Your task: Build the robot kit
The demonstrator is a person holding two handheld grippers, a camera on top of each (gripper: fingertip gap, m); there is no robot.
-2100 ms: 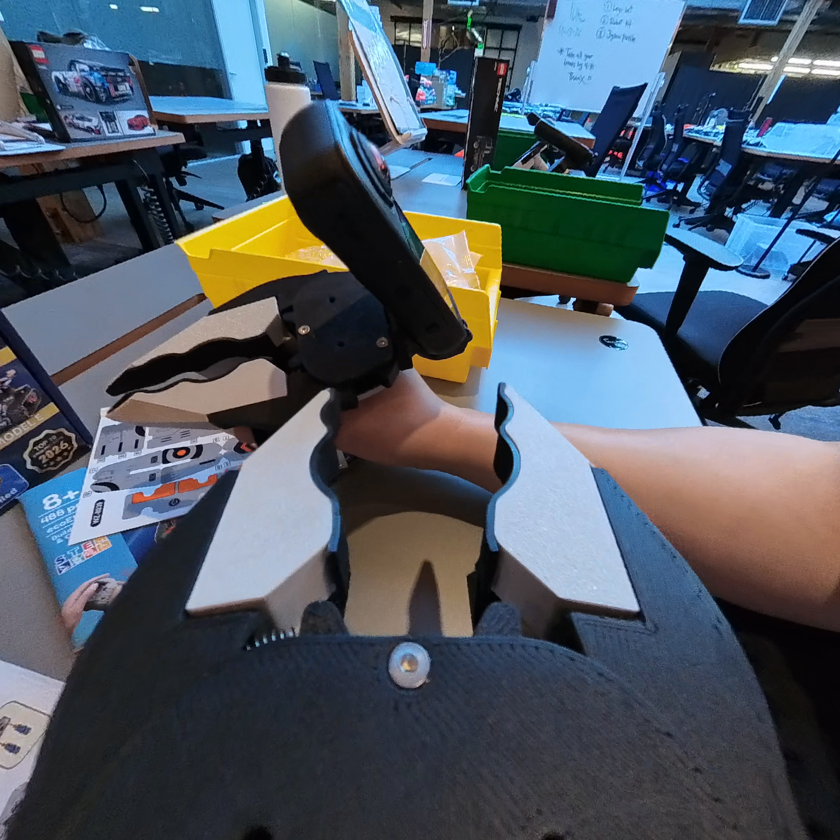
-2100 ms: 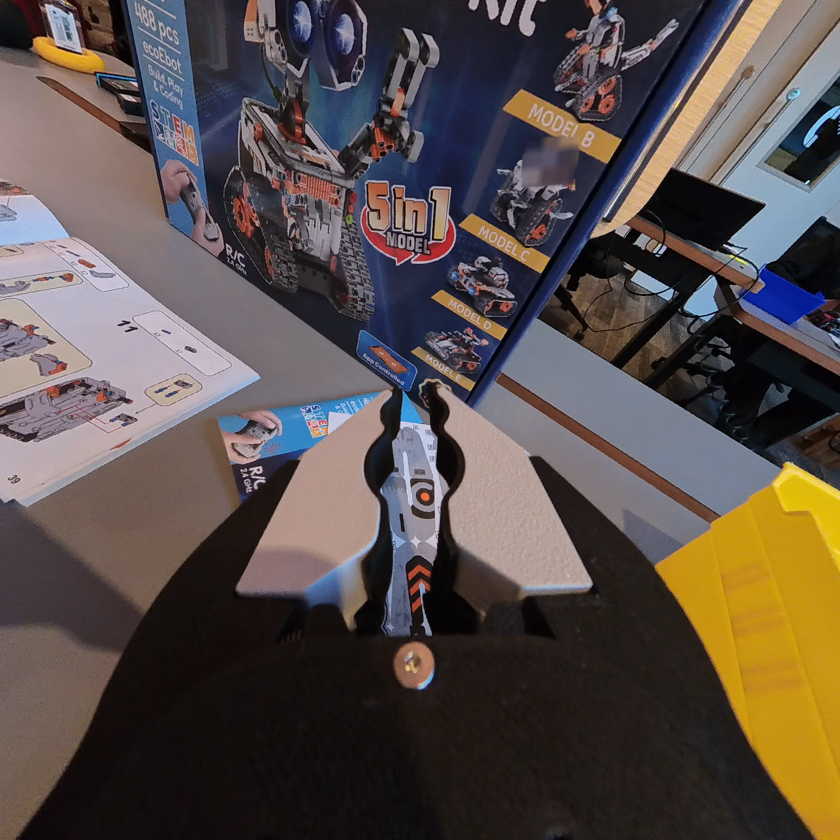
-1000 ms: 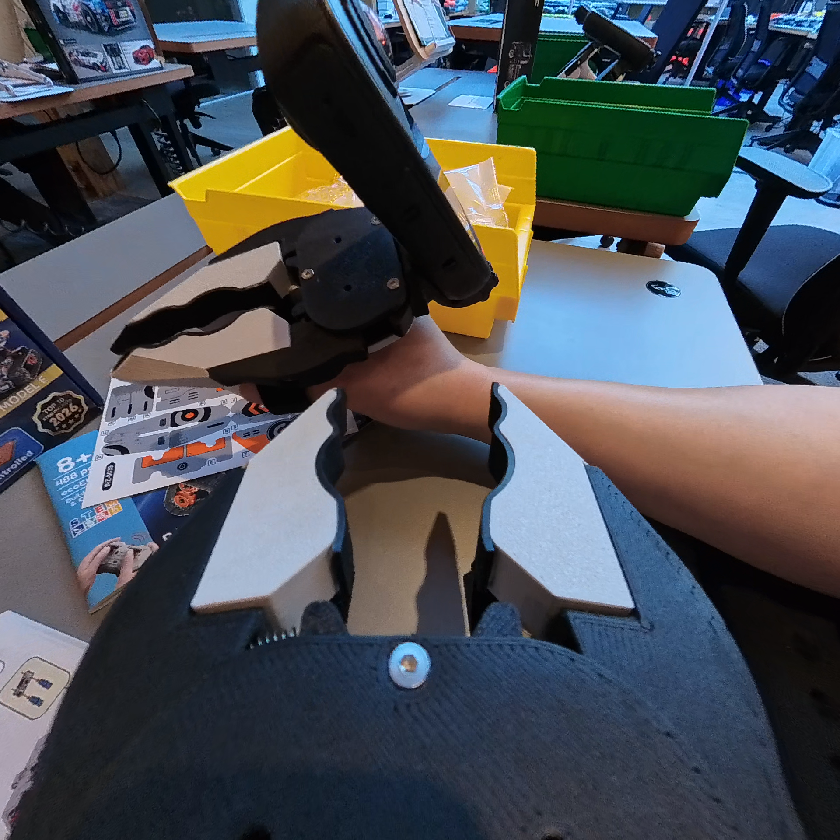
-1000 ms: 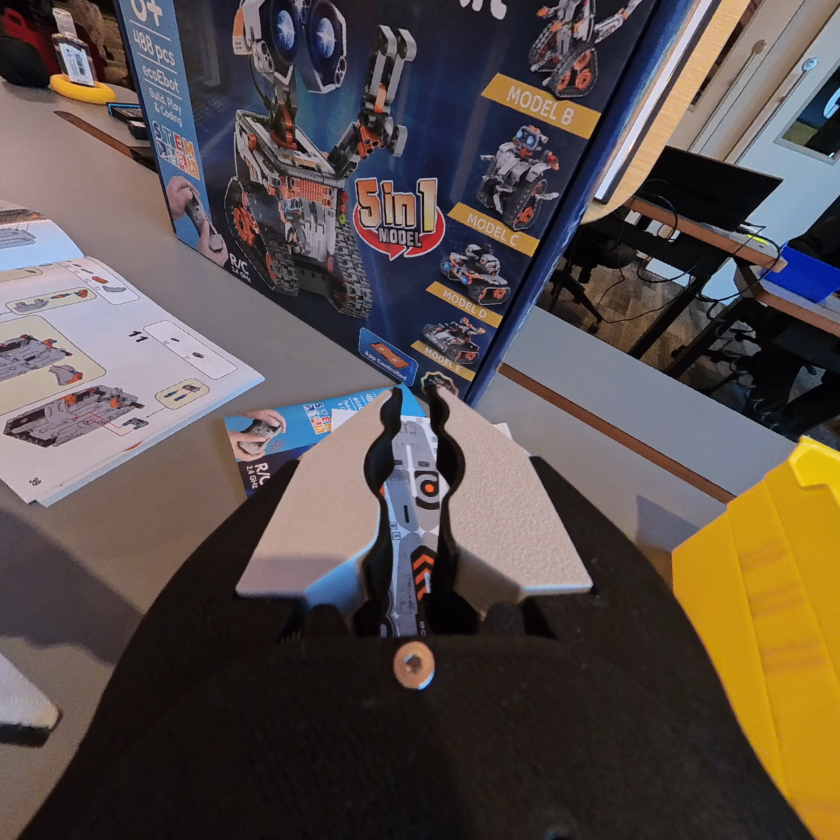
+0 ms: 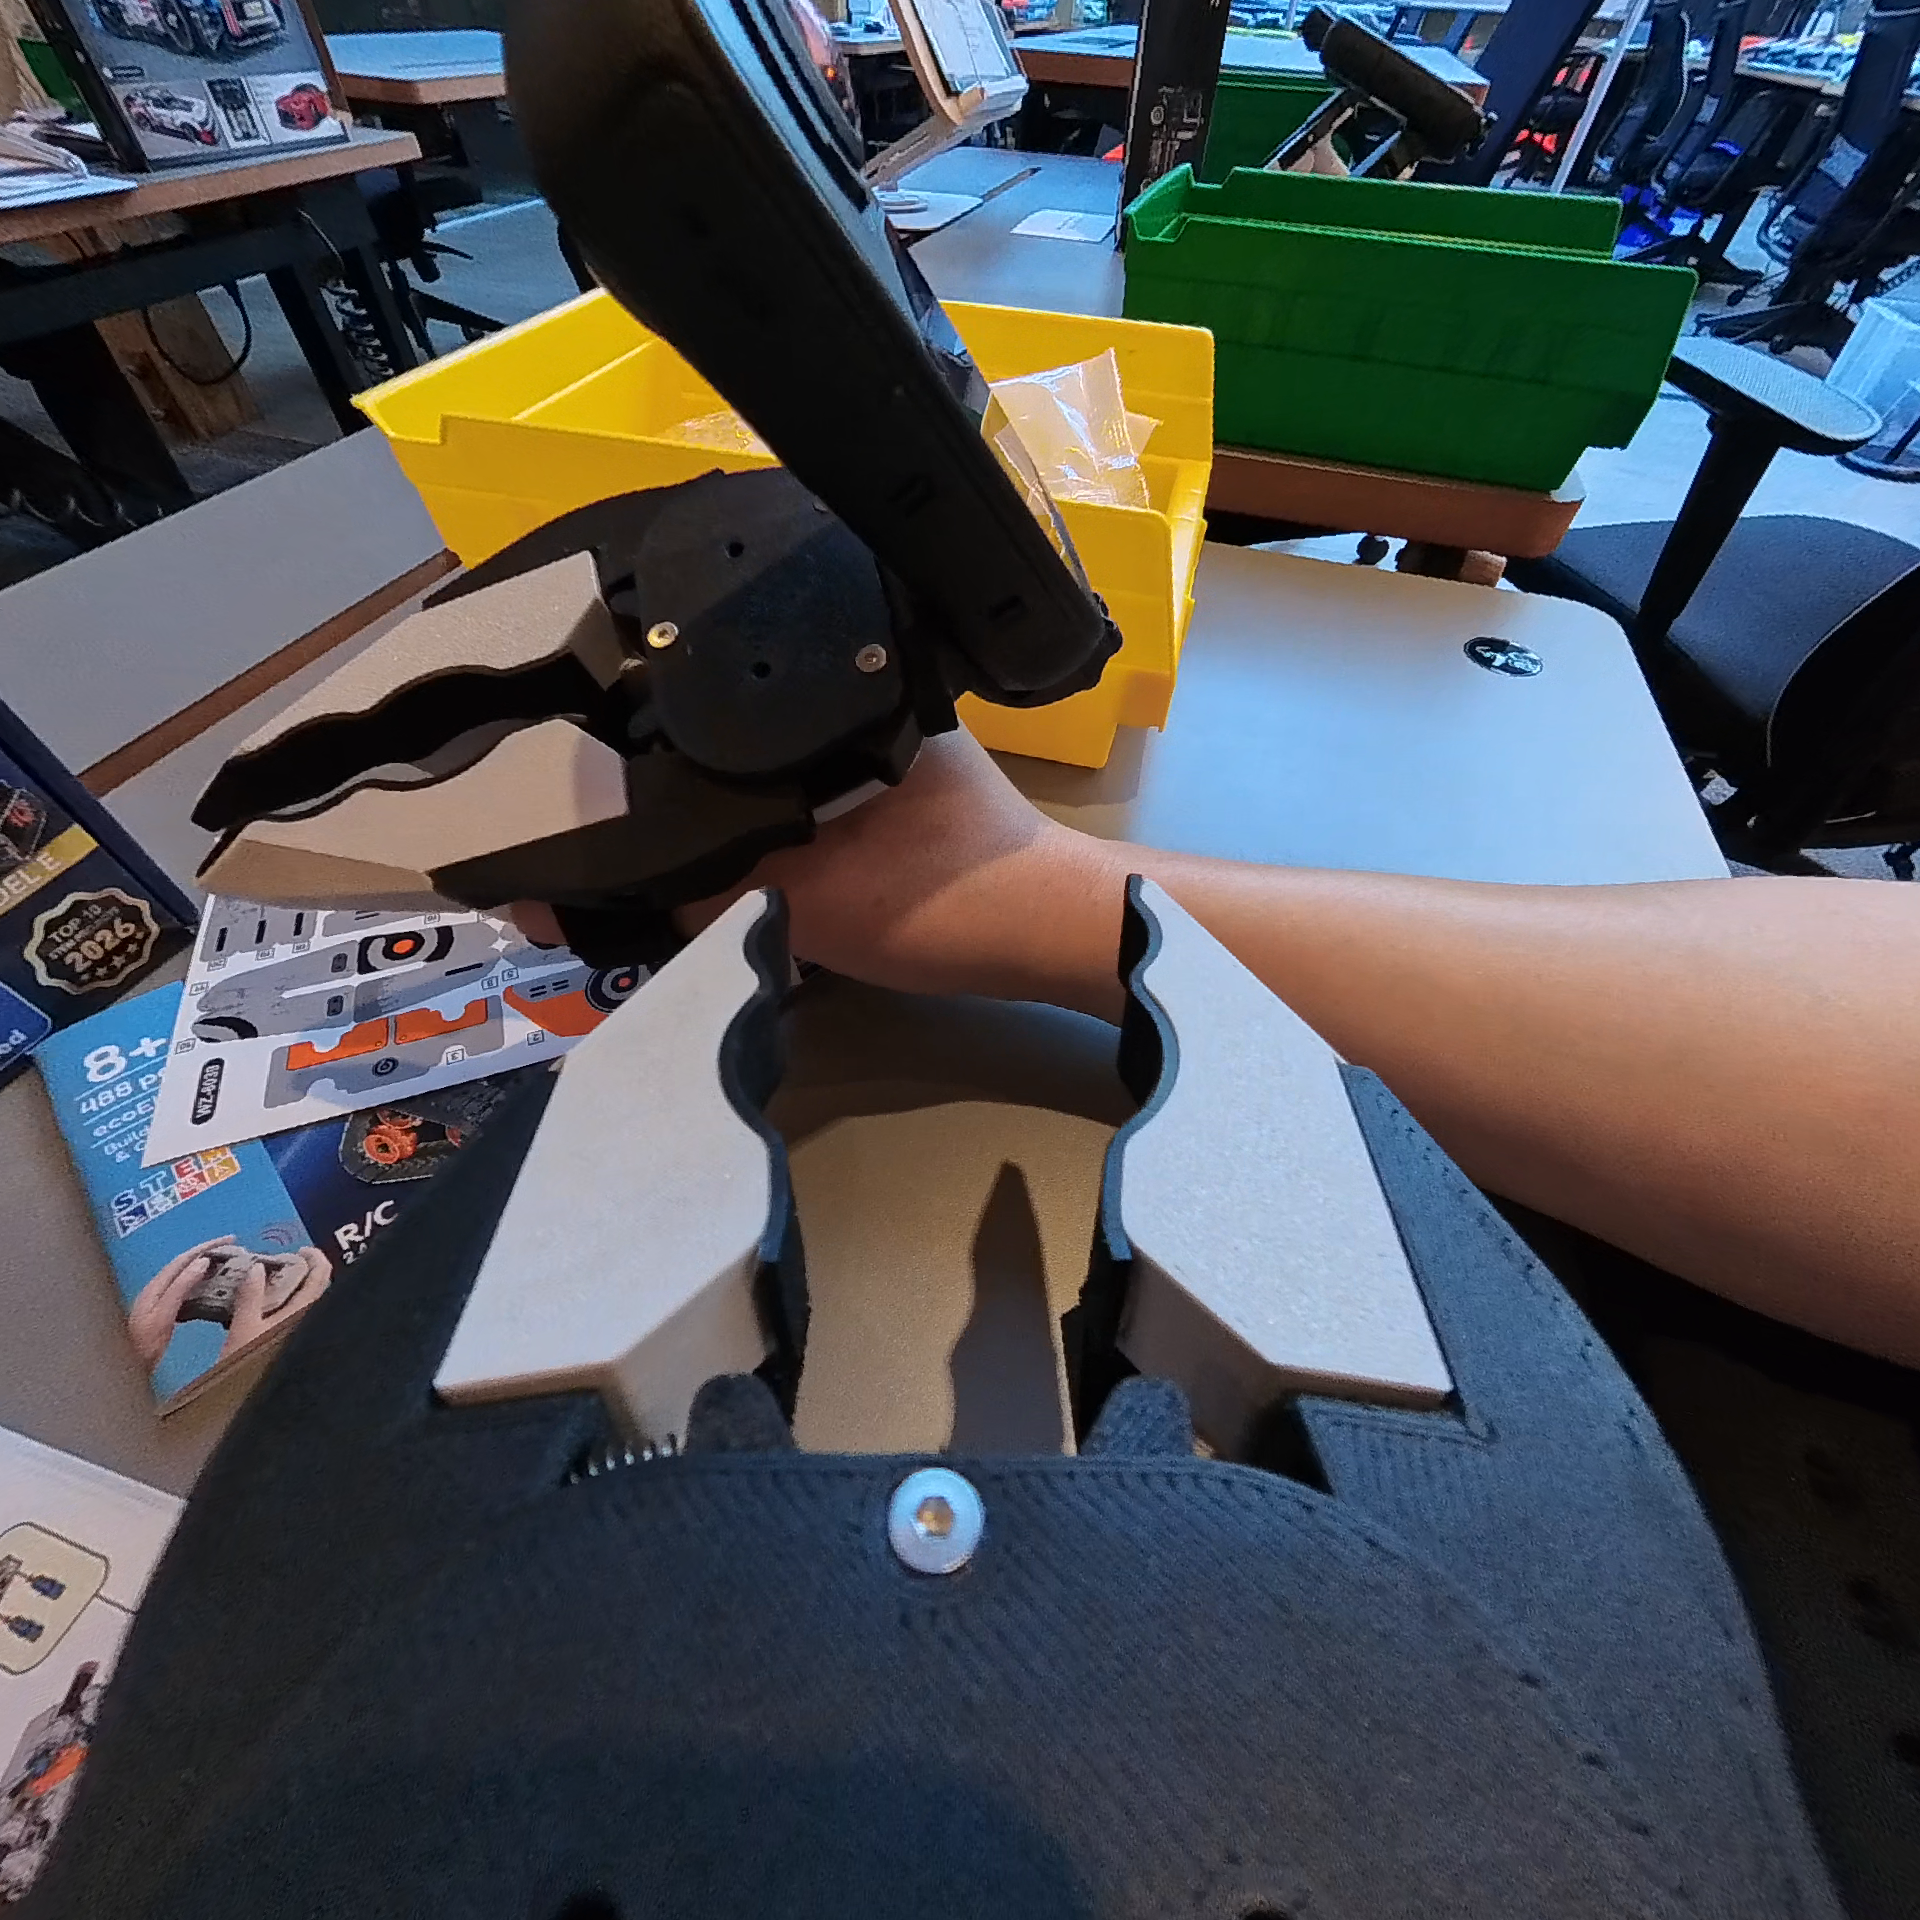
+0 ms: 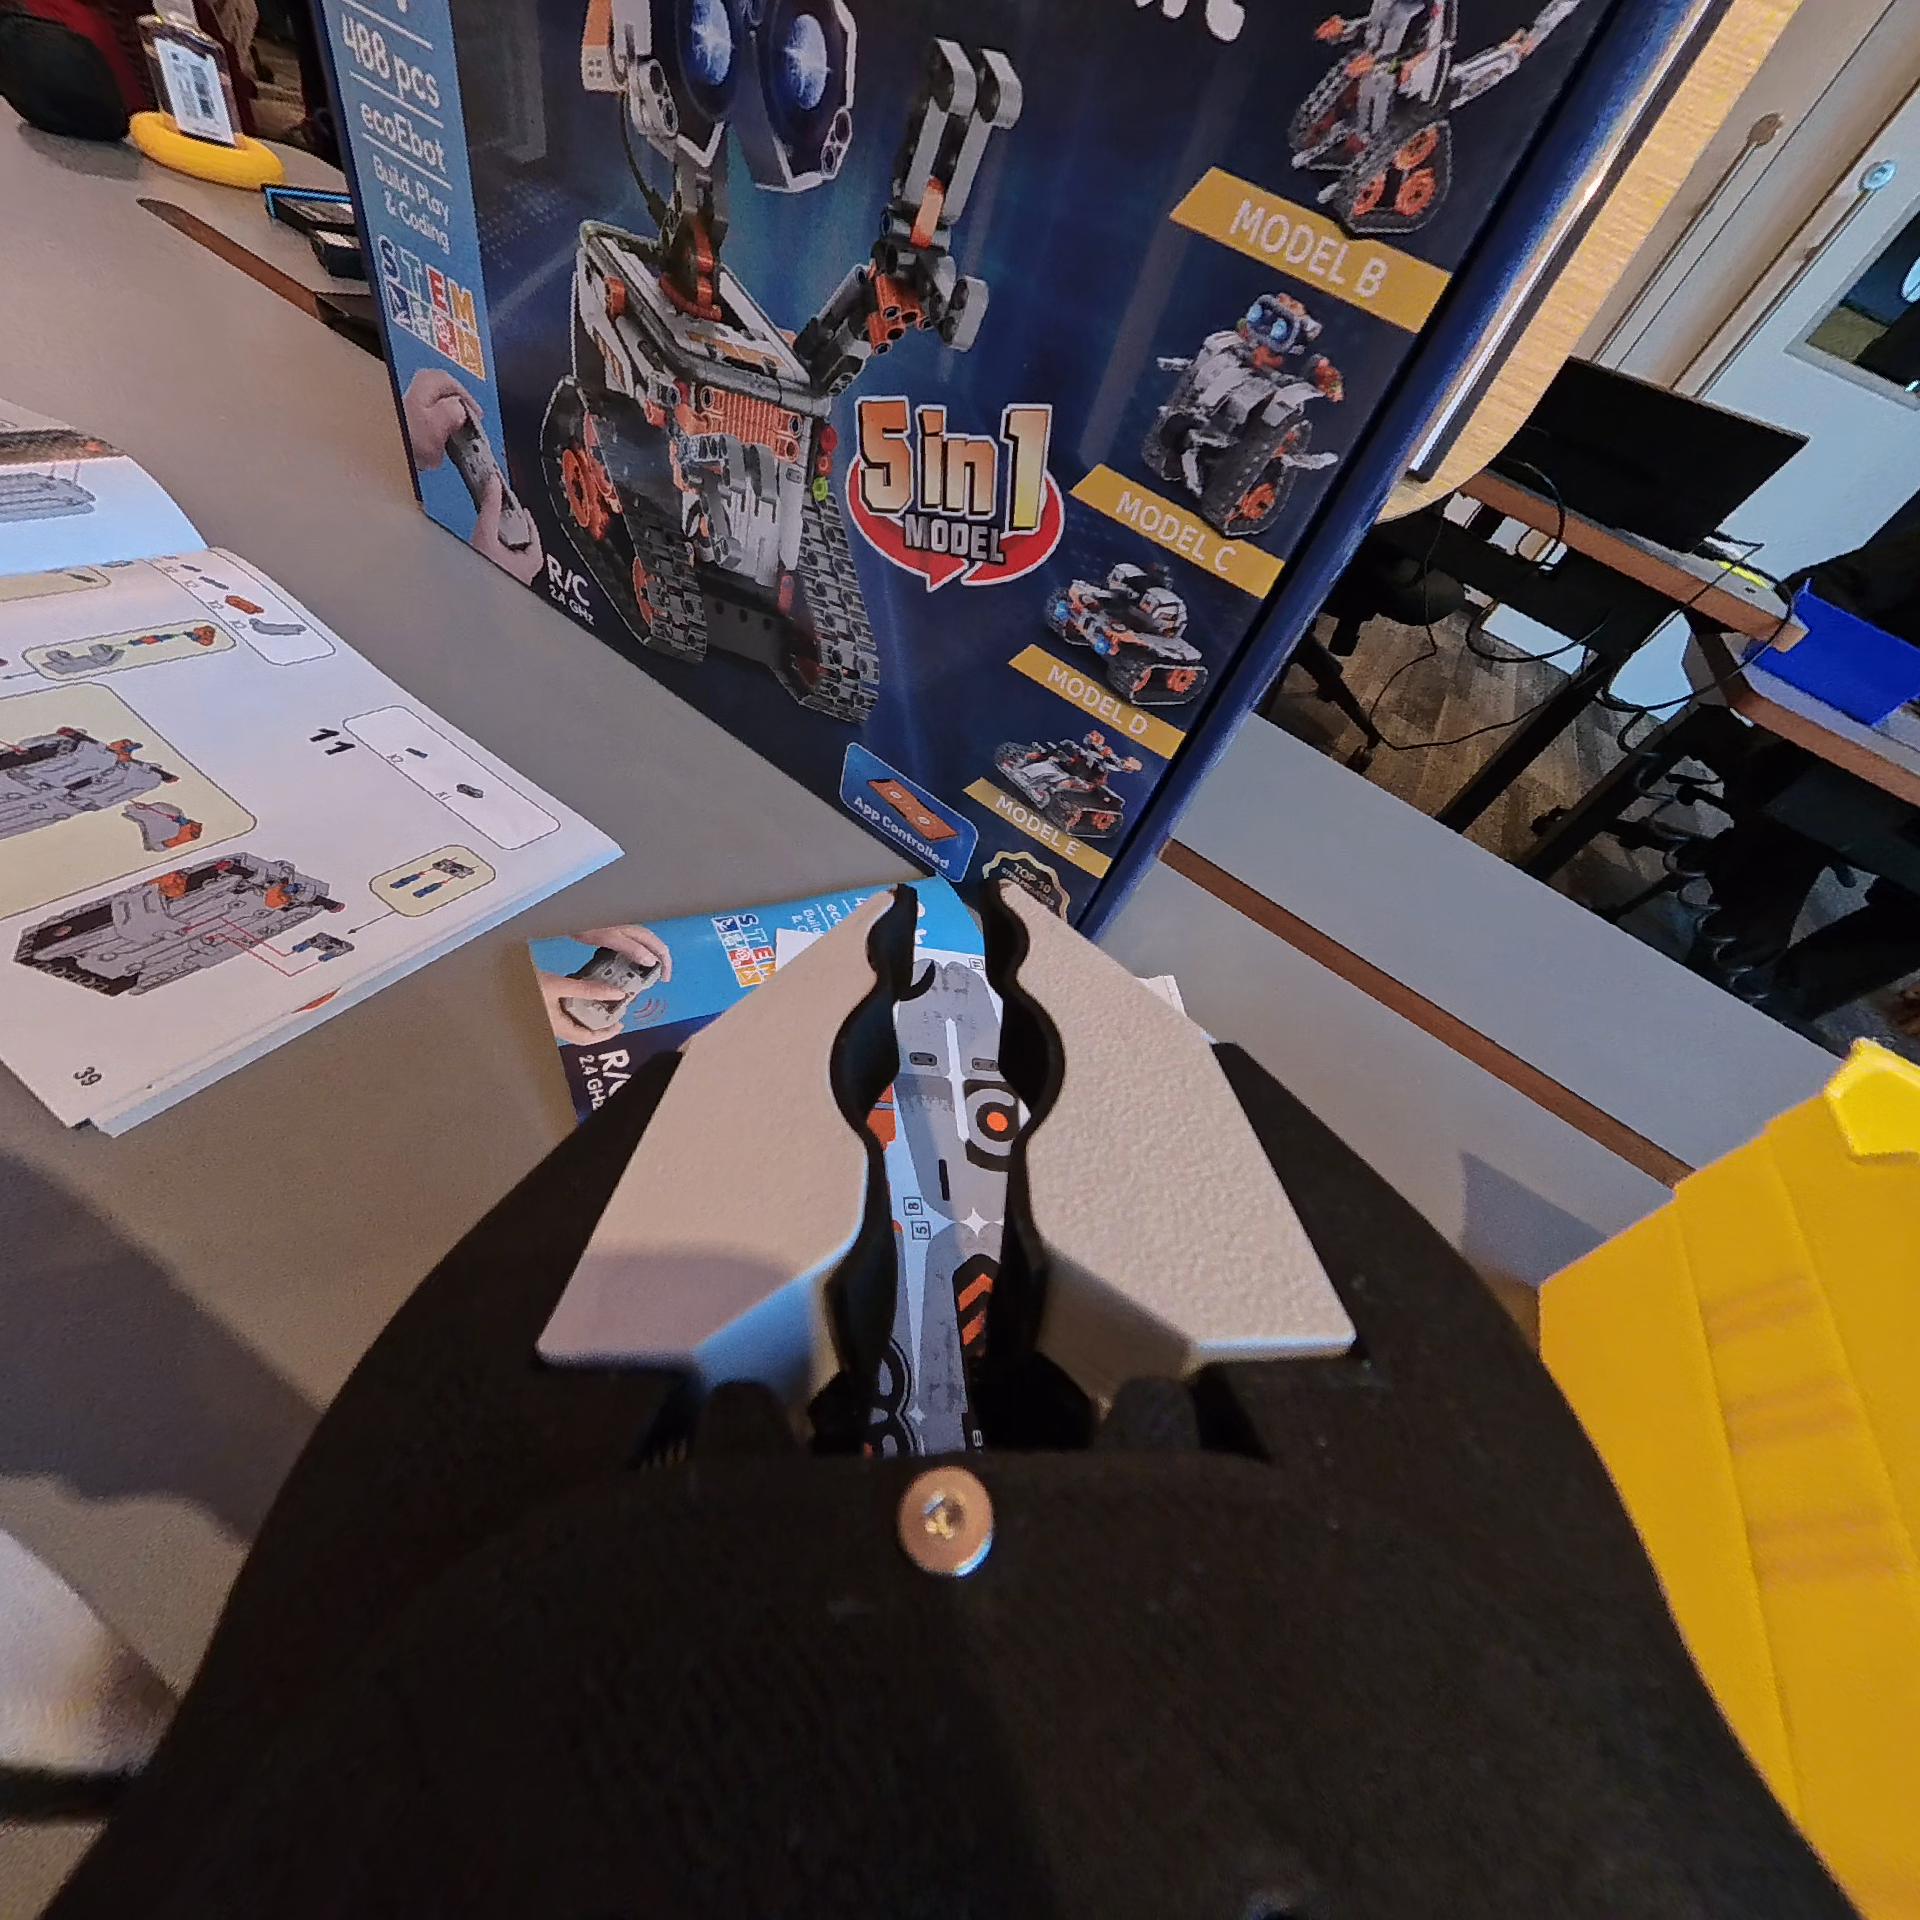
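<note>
Two grippers, one per hand. Left gripper [image 5: 951, 935] is spread wide w/ nothing between its fingers, just table [image 5: 1351, 748] and a forearm [image 5: 1455, 1039] past its tips. Right gripper [image 6: 940, 914] is nearly closed, tips a sliver apart, gripping nothing; it hangs just over a sticker sheet [image 6: 951, 1143]. Sheet is white w/ grey, orange and black decals, lying flat on a blue booklet [image 6: 644, 977] beside one big blue kit box [image 6: 935, 364]. One open manual [image 6: 208, 790] lies left of that. Bins: one yellow [image 5: 1081, 644] w/ clear bags inside, one green [image 5: 1403, 343] behind it.
</note>
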